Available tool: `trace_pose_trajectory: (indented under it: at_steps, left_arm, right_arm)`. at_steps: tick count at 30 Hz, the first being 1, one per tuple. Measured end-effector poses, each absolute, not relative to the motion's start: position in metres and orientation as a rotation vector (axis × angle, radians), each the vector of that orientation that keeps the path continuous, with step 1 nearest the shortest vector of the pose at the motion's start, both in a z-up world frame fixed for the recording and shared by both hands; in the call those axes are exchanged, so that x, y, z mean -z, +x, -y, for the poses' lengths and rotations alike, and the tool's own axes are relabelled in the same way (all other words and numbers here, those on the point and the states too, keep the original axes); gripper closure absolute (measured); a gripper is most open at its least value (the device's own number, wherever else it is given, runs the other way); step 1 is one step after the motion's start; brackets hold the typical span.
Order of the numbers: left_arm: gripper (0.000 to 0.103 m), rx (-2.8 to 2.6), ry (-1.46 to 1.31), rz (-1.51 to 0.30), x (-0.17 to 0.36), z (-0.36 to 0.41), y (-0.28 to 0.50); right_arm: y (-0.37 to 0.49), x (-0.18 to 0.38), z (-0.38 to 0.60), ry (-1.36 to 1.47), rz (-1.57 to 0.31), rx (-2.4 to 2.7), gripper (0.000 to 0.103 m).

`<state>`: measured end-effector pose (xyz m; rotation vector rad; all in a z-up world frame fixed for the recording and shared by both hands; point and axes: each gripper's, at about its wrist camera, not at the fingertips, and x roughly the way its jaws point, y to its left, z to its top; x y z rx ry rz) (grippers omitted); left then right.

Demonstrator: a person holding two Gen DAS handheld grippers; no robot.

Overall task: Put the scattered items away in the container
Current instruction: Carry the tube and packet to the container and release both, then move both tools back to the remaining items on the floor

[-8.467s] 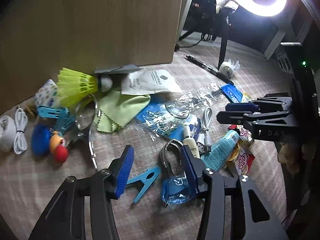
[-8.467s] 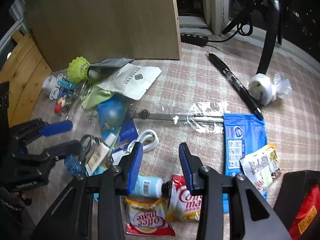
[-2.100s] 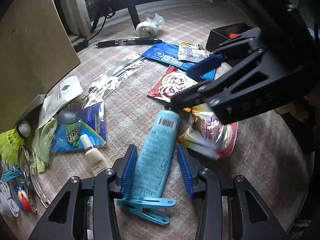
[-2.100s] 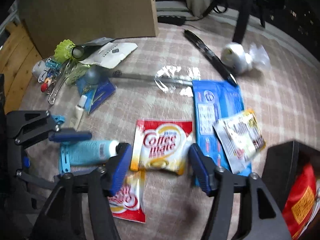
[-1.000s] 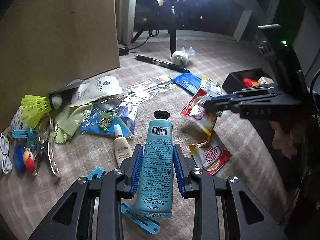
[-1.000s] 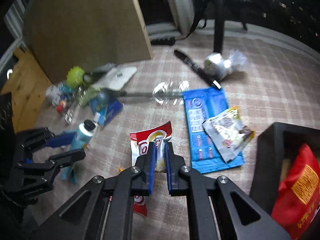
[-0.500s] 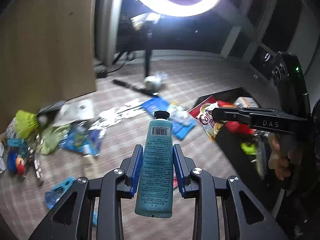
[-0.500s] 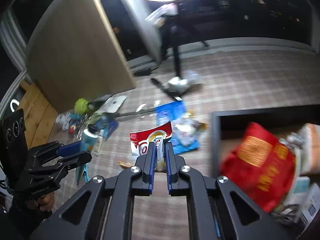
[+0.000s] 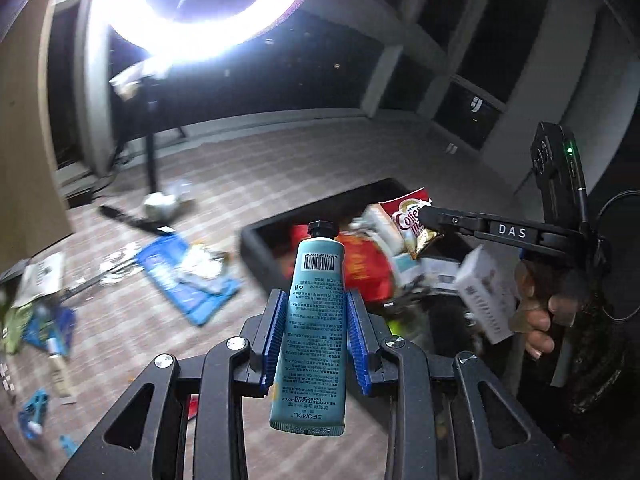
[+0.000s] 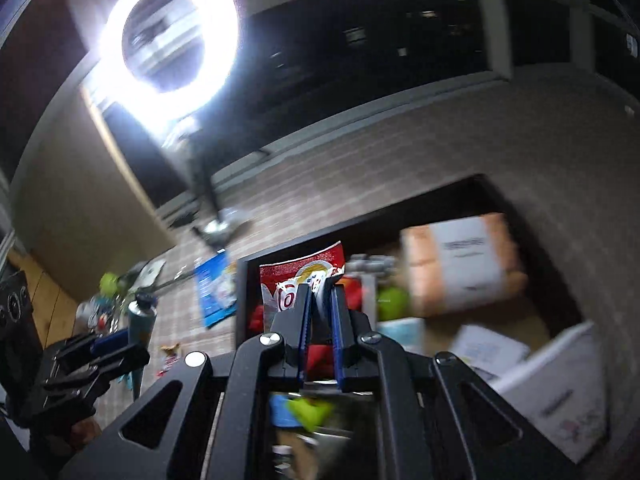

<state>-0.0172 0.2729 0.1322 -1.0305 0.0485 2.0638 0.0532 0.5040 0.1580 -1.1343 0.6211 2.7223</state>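
Teal hand-cream tube point(image 9: 316, 312) stands clamped in left hand-held gripper point(image 9: 316, 336).

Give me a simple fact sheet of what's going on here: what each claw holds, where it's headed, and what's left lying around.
left gripper: shut on teal tube, cap pointing away
right gripper: shut on red creamer sachet, above the container
container: black bin, already holding packets and boxes
still on the floor: blue packet, black pen
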Motion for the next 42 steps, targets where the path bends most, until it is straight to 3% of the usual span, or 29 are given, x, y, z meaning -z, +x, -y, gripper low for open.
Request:
trace_pose_trajectory:
  at_steps: [10,13,15,21,27,38,42]
  left_arm:
    - [0.074,-1.884,-1.001,-0.128,-0.135,-0.349,0.032]
    - [0.069,-1.871,-1.021,-0.16,-0.134,-0.361,0.038]
    - [0.061,-1.884,-1.02,-0.167,-0.135,-0.363,0.04]
    - [0.061,-1.919,-1.011,-0.153,-0.137,-0.35,0.04]
    - [0.061,-2.034,-1.059,-0.127,-0.129,-0.303,0.028]
    - [0.061,-2.421,-1.267,0.007,-0.095,-0.146,-0.003]
    - [0.061,-2.543,-1.369,0.107,-0.077,-0.094,-0.007]
  right_arm:
    - [0.097,-0.157,-0.56,-1.047,-0.665,-2.587,0.093]
    - [0.1,-0.159,-0.562,-1.036,-0.645,-2.573,0.085]
    - [0.102,-0.162,-0.564,-1.02,-0.64,-2.557,0.063]
    - [0.096,-0.166,-0.555,-1.012,-0.612,-2.592,0.061]
    - [0.074,-0.162,-0.52,-1.099,-0.564,-2.693,0.061]
    - [0.01,-0.138,-0.4,-1.401,-0.387,-2.918,0.061]
    - [-0.004,-0.12,-0.341,-1.543,-0.3,-2.967,0.044]
